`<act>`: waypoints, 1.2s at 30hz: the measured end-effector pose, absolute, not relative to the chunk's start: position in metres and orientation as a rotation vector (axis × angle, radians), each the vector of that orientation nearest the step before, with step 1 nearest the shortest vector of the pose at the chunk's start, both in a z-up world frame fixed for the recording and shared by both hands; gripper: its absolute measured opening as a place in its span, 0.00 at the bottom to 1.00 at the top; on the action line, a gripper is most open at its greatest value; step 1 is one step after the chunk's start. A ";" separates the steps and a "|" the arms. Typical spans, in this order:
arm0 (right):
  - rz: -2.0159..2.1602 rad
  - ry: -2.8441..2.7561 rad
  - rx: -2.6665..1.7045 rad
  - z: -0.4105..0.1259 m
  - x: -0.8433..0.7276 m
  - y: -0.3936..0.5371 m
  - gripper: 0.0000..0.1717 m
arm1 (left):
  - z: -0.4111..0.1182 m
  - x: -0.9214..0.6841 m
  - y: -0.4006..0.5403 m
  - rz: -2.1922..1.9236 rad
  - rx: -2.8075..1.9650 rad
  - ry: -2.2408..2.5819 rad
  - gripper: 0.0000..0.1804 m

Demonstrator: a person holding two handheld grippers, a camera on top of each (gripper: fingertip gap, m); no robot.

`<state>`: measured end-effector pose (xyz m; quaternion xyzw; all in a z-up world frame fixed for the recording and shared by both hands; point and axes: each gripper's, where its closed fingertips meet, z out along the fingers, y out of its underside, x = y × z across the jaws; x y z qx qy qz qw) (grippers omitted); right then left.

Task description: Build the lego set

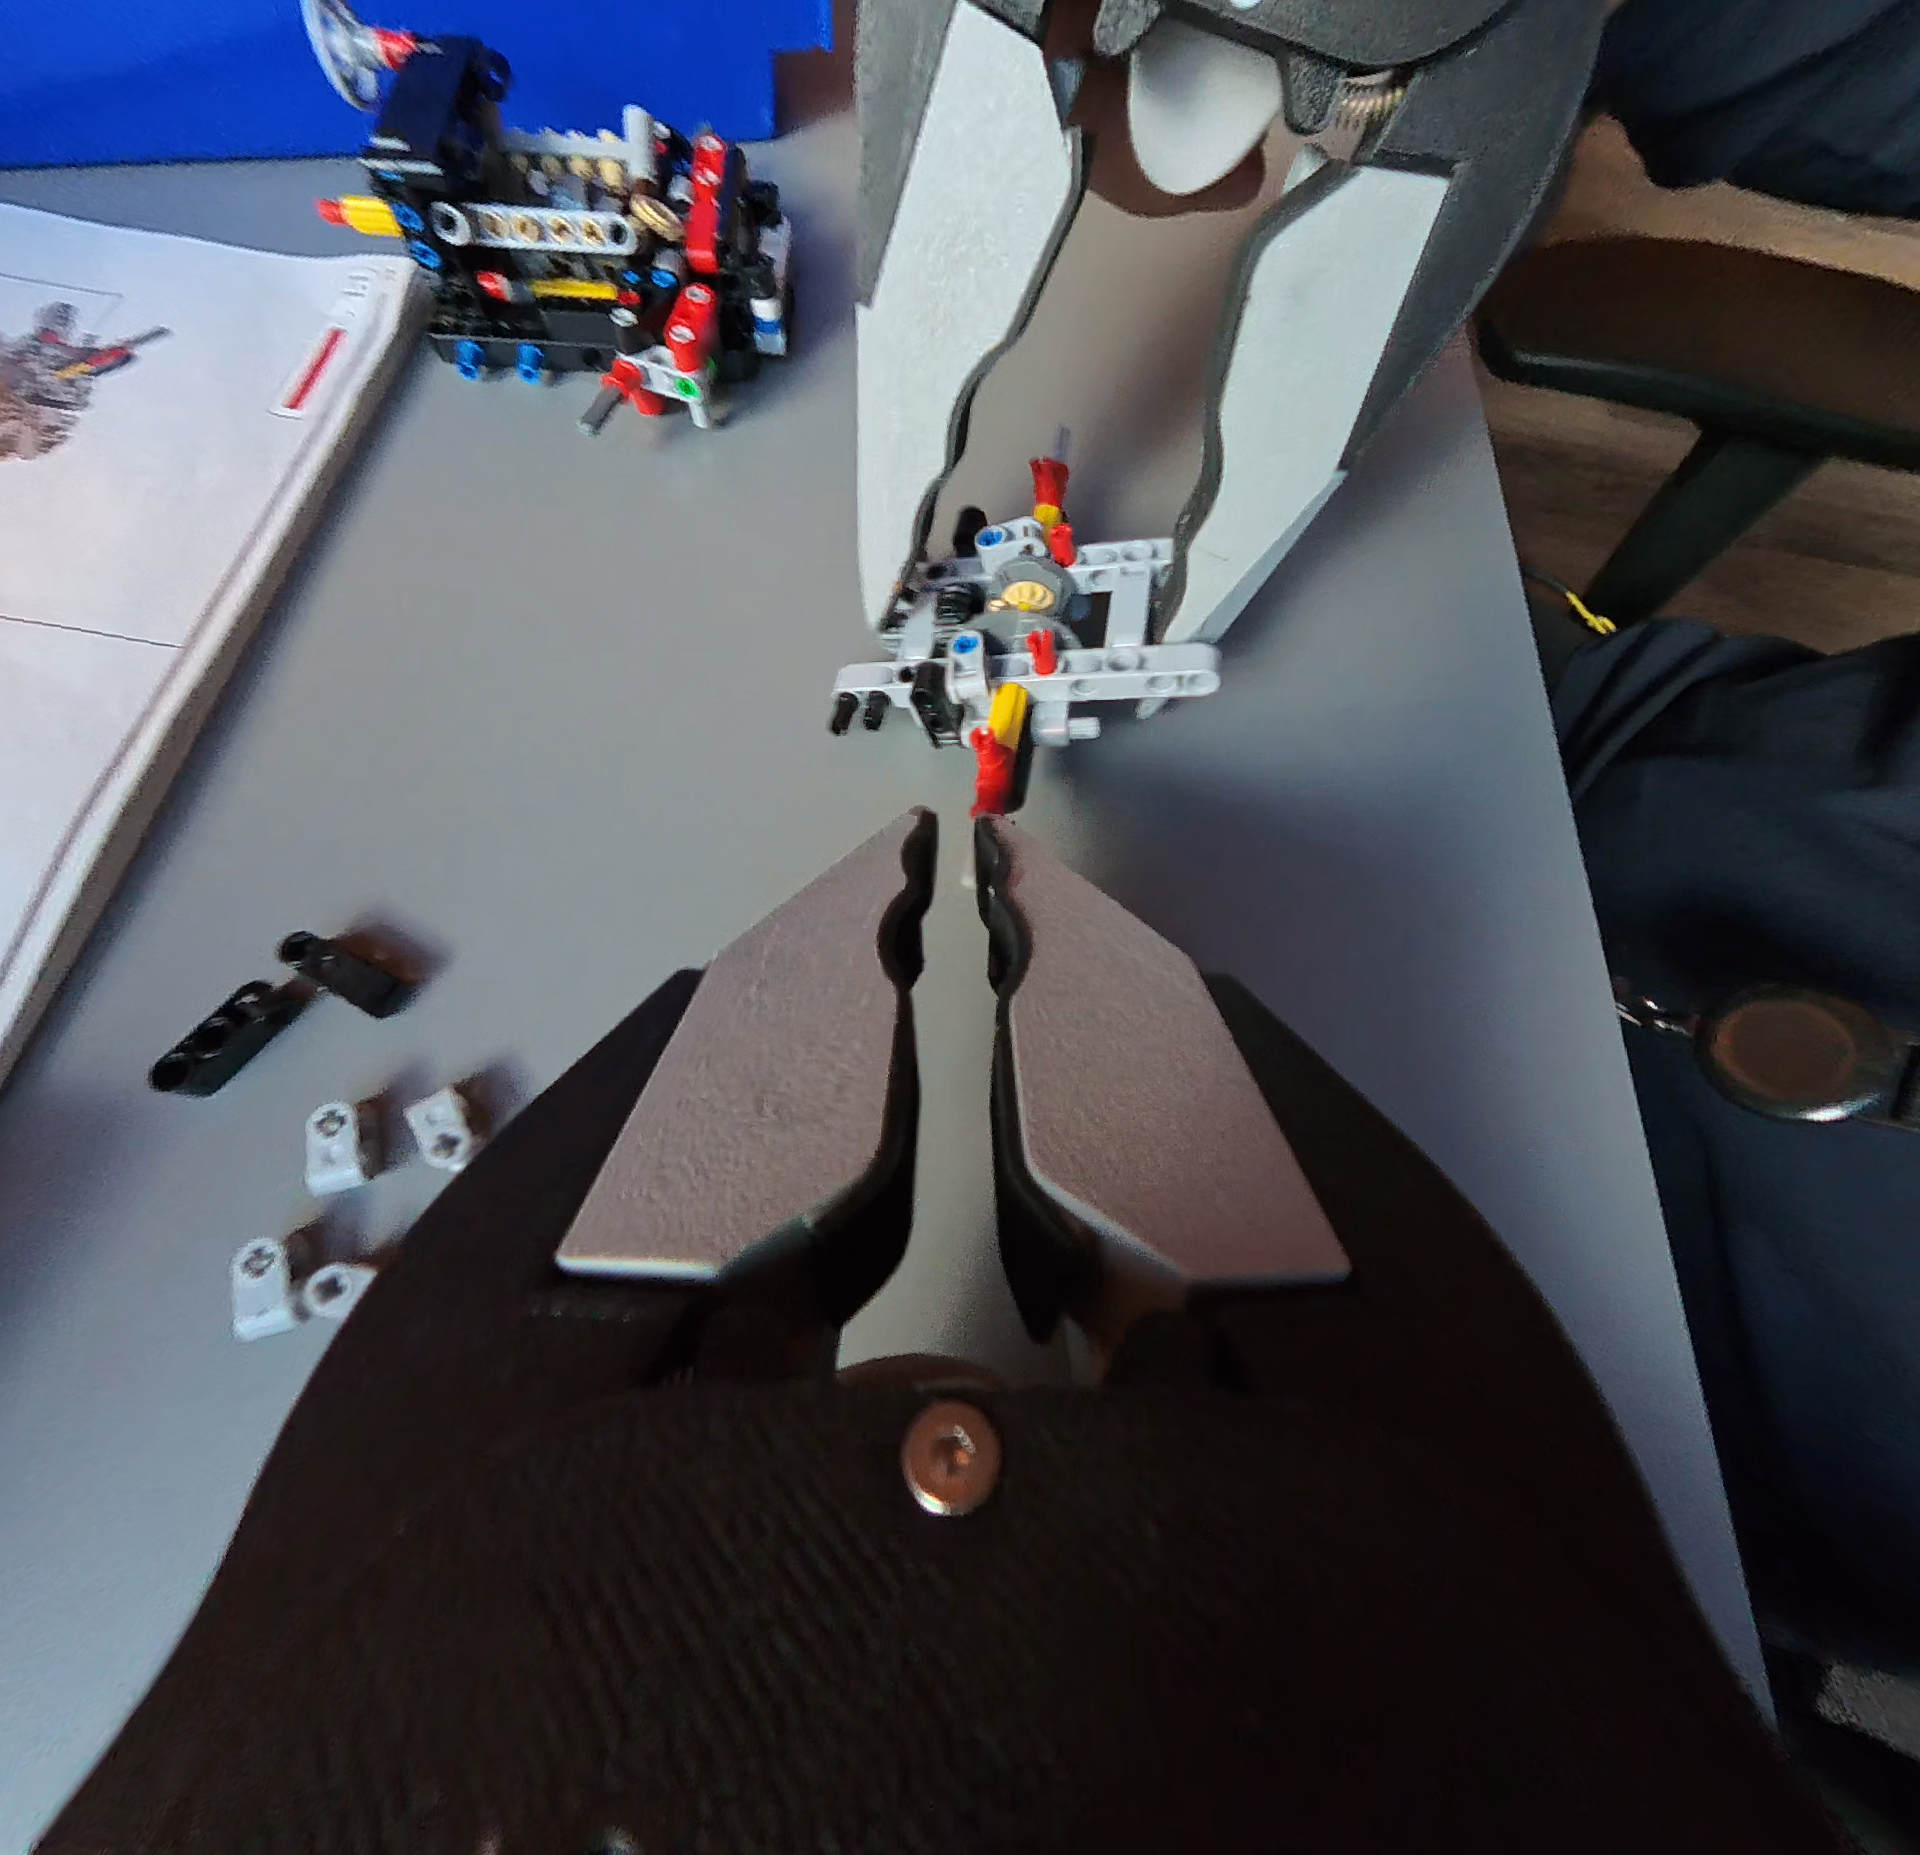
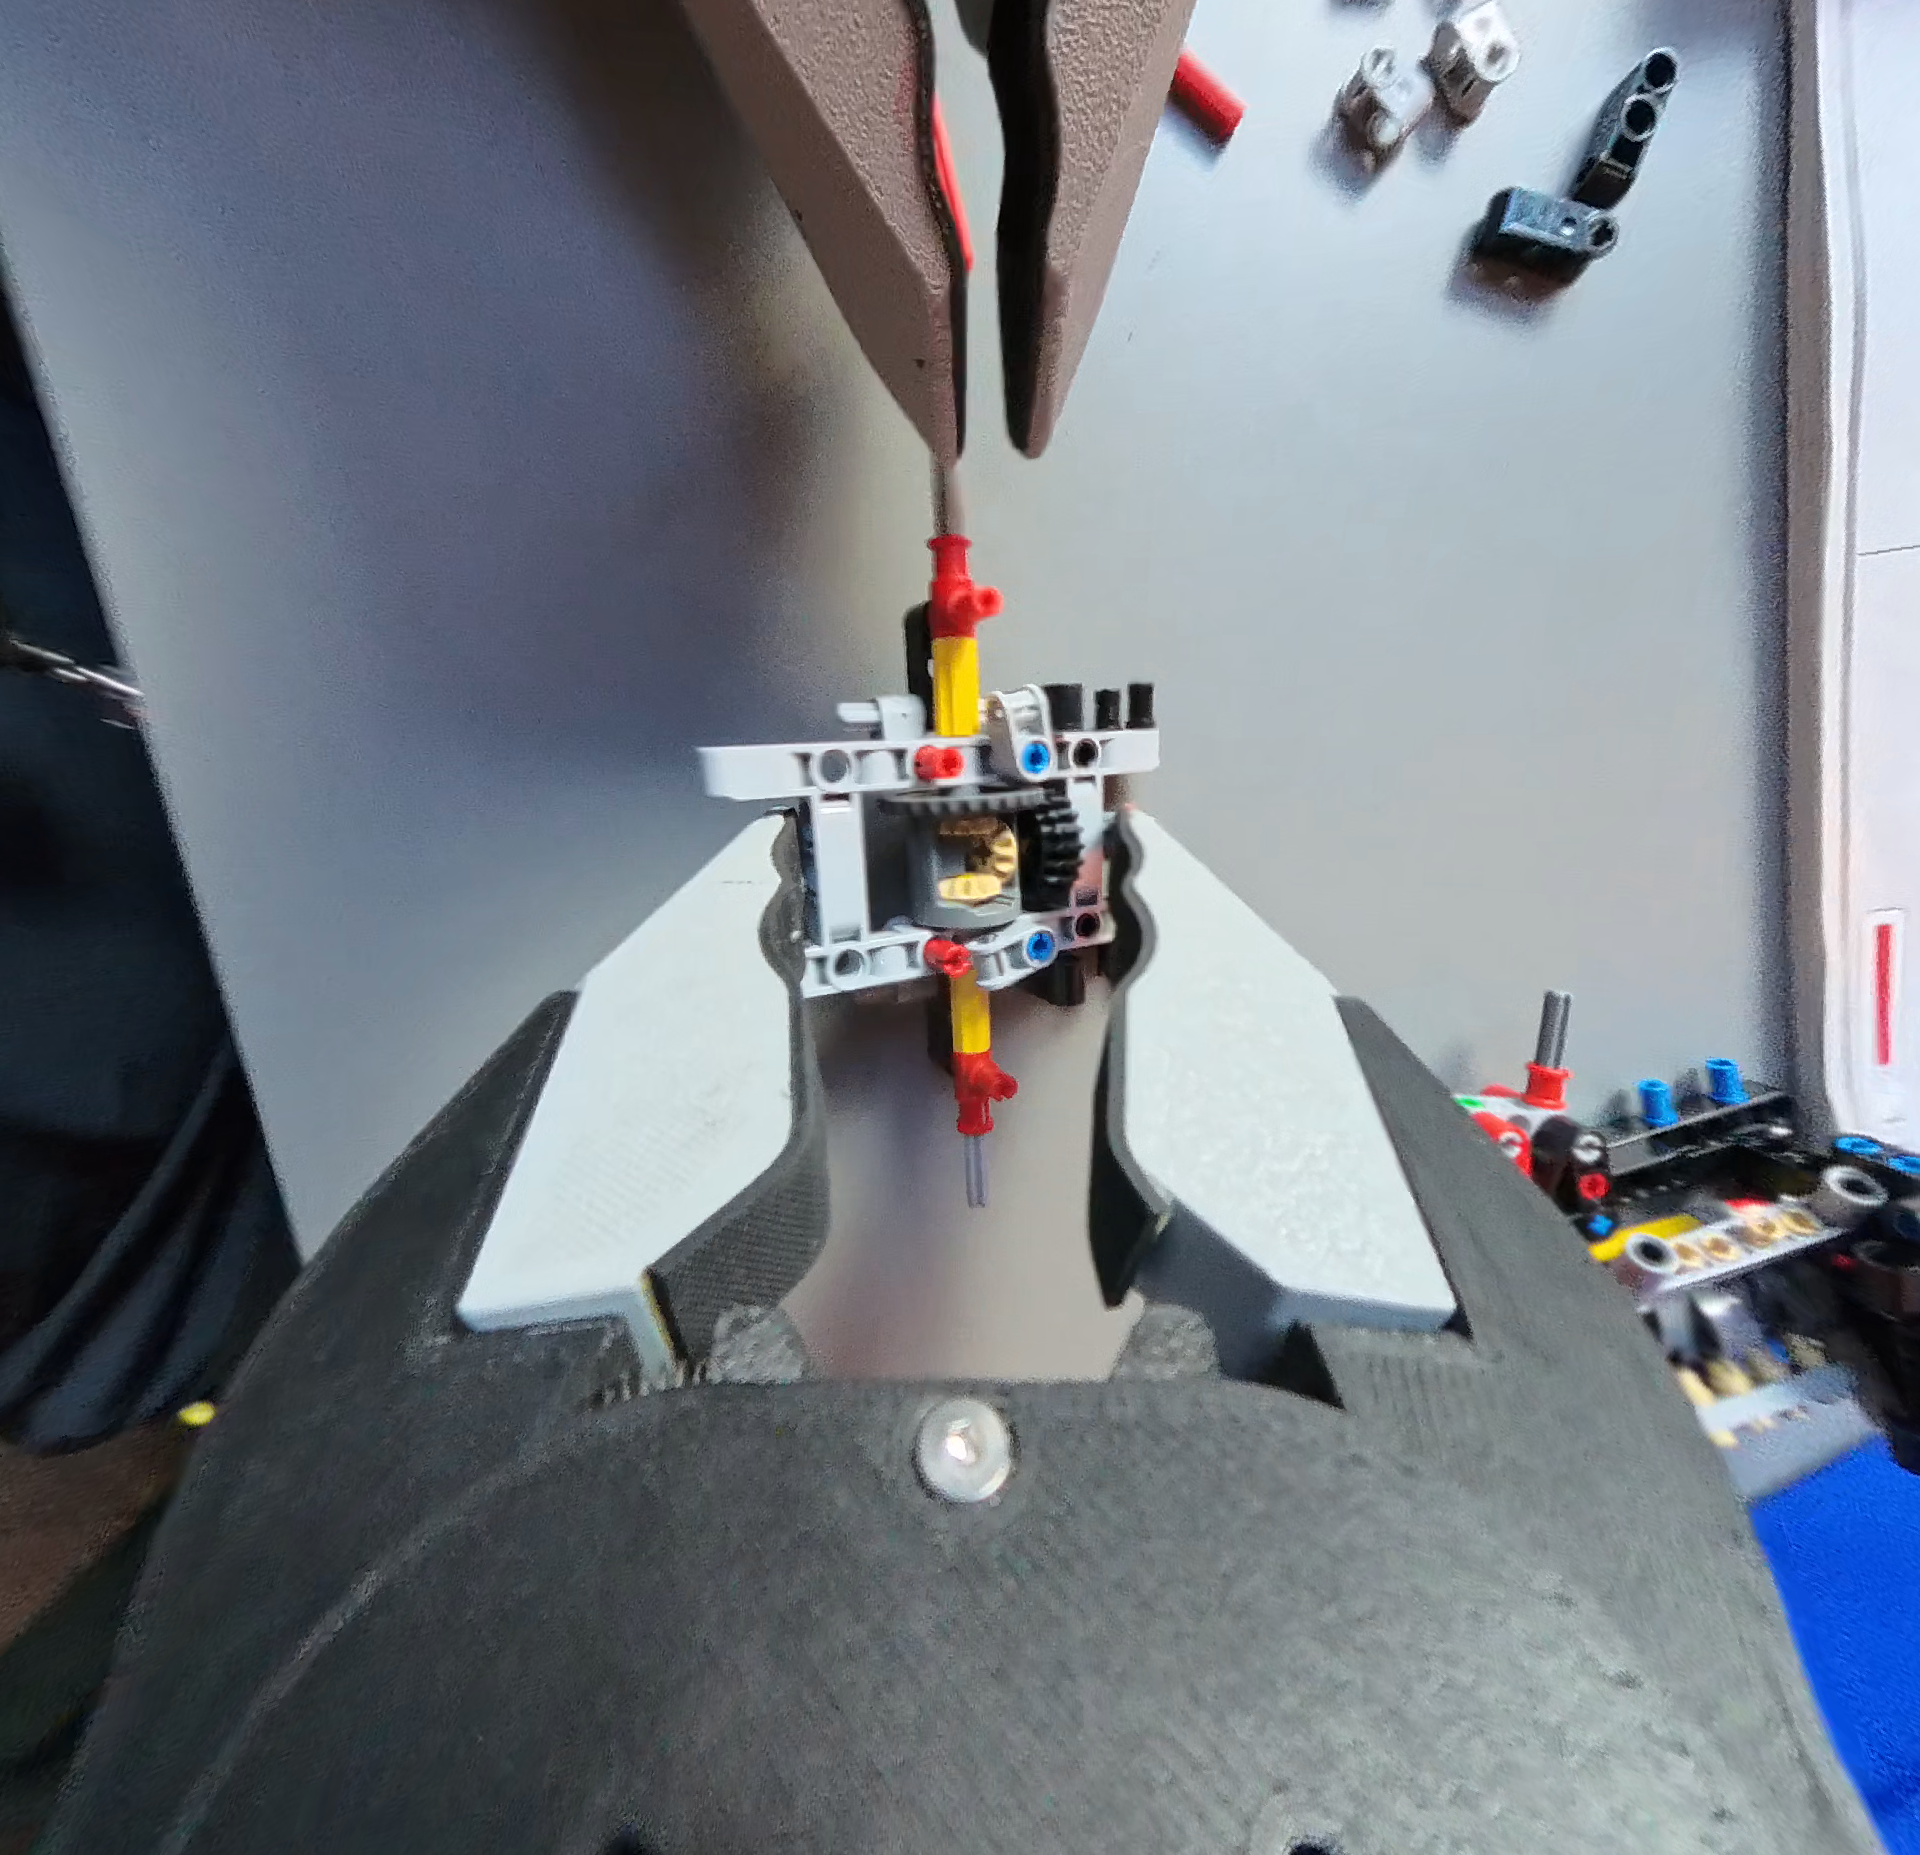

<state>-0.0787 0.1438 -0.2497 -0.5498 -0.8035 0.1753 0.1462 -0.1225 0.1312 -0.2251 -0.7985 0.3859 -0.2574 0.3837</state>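
At far left a booklet (image 1: pixel 156 517) lies open on the grey table (image 1: pixel 623 662), and beyond its far corner a big brick model (image 1: pixel 582 257) stands before a blue box (image 1: pixel 416 29). Nearer, just right of the booklet, lie two black beams (image 1: pixel 291 1005) and a few grey connectors (image 1: pixel 343 1145), all well apart from both tools. Right of these, in the near middle, the left gripper (image 1: pixel 956 829) points away with its fingers almost together, only a narrow slit showing between them. A thin grey axle (image 2: pixel 948 496) lies in that slit at the tips and runs out into the red end piece of the gear frame (image 1: pixel 1029 631). The frame, grey with red, yellow and blue parts and a tan gear in its middle, hangs just beyond the left gripper's tips, above the table. Farther on and to the right, the right gripper (image 1: pixel 1044 600) reaches toward the near side and is clamped on the frame, one pad pressed to each side.
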 end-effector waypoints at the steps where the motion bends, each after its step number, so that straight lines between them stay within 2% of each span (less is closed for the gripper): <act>1: 0.601 -2.293 -1.613 -0.245 -0.079 0.143 0.30 | -0.221 -0.126 0.134 -0.647 -2.026 0.956 0.03; 2: 0.721 -2.265 -1.664 -0.239 -0.078 0.144 0.30 | -0.216 -0.129 0.138 -0.650 -2.010 0.920 0.06; 7: 1.506 -1.900 -1.966 -0.202 -0.075 0.164 0.28 | -0.200 -0.152 0.153 -0.652 -1.997 0.724 0.06; 10: 1.990 -1.593 -1.945 -0.167 -0.077 0.175 0.27 | -0.197 -0.156 0.155 -0.677 -1.995 0.680 0.06; 12: 2.172 -1.458 -1.871 -0.149 -0.076 0.181 0.27 | -0.199 -0.156 0.155 -0.672 -2.000 0.684 0.06; 18: 2.347 -1.400 -1.776 -0.134 -0.076 0.171 0.27 | -0.204 -0.146 0.151 -0.675 -2.007 0.746 0.06; 36: 2.374 -1.417 -1.733 -0.129 -0.080 0.162 0.27 | -0.207 -0.143 0.150 -0.665 -2.012 0.772 0.06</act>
